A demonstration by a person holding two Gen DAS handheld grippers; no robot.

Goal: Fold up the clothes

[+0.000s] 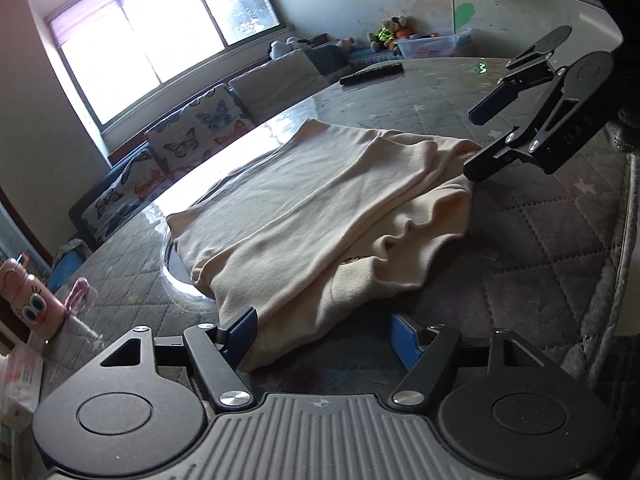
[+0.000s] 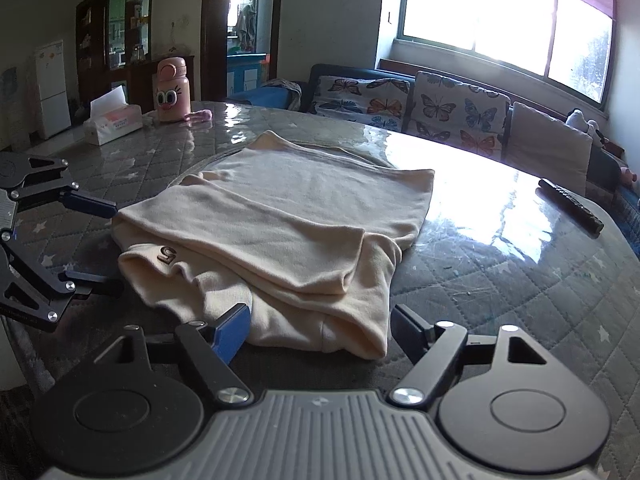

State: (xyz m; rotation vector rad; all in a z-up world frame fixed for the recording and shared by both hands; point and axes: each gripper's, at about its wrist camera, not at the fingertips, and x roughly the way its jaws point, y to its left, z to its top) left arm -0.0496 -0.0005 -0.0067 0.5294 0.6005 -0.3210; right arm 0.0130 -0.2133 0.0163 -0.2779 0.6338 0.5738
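Round table (image 1: 540,240) with grey quilted star-print cover under glossy clear sheet, one, fills both views. On it, mid-table: one cream knit garment (image 2: 280,232), folded in layers, small dark logo on the lower layer.

Left gripper (image 1: 324,334): jaws apart, straddling the garment's near corner; the left blue pad looks to touch the cloth edge, the other is clear of it. Right gripper (image 2: 320,330): jaws apart too, straddling the opposite near edge, nothing clamped. Each wrist view also shows the other gripper from the side, beside the garment.

Right wrist only: one white tissue box (image 2: 114,120), one pink cartoon-face bottle (image 2: 172,90) near the far-left rim, white fridge (image 2: 50,88), dark wooden cabinet. Left wrist only: clear plastic bin, stuffed toys along the far wall.

Both views: one black remote (image 2: 570,204), butterfly-print sofa cushions (image 2: 440,108), window.
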